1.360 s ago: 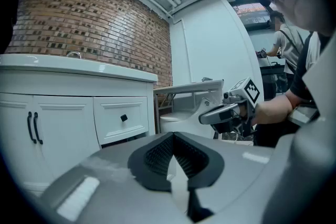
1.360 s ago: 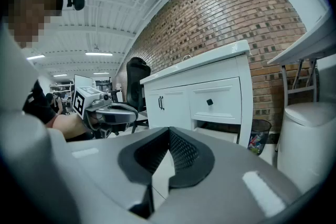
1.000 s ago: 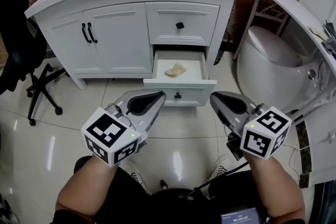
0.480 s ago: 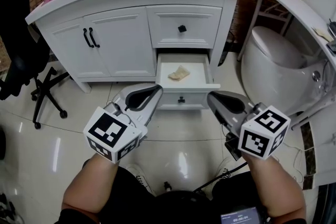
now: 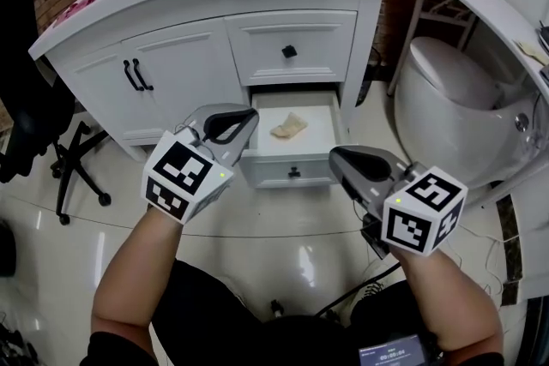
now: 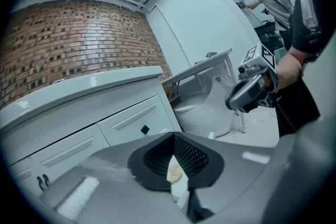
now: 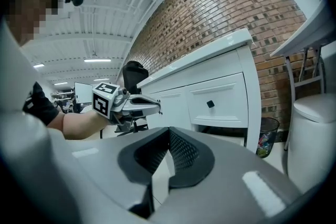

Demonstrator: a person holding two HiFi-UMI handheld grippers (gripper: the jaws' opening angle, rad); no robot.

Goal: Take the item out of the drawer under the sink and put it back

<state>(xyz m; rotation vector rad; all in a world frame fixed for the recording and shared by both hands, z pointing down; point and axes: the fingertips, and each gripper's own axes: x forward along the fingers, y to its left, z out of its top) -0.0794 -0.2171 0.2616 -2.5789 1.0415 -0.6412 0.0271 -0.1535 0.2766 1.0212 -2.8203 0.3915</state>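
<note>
The lower drawer (image 5: 292, 169) of the white sink cabinet (image 5: 189, 56) stands pulled out. A crumpled beige item (image 5: 287, 126) lies inside it on the white bottom. My left gripper (image 5: 249, 117) hovers over the drawer's left front corner, jaws together and empty. In the left gripper view the item (image 6: 176, 173) shows through the small gap under the left gripper's tips (image 6: 174, 136). My right gripper (image 5: 336, 155) hangs just in front of the drawer's right front corner, also shut and empty. The right gripper (image 7: 169, 131) points past the drawer front in its own view.
The upper drawer with a black knob (image 5: 290, 51) is closed, as are the double doors (image 5: 133, 75). A white toilet (image 5: 446, 99) stands to the right, a black office chair (image 5: 34, 107) to the left. A bin (image 7: 268, 139) sits beside the cabinet. Glossy tile floor lies below.
My left gripper has moved forward and up to the drawer's left front corner. The right gripper has edged slightly closer. The drawer and the item have not moved.
</note>
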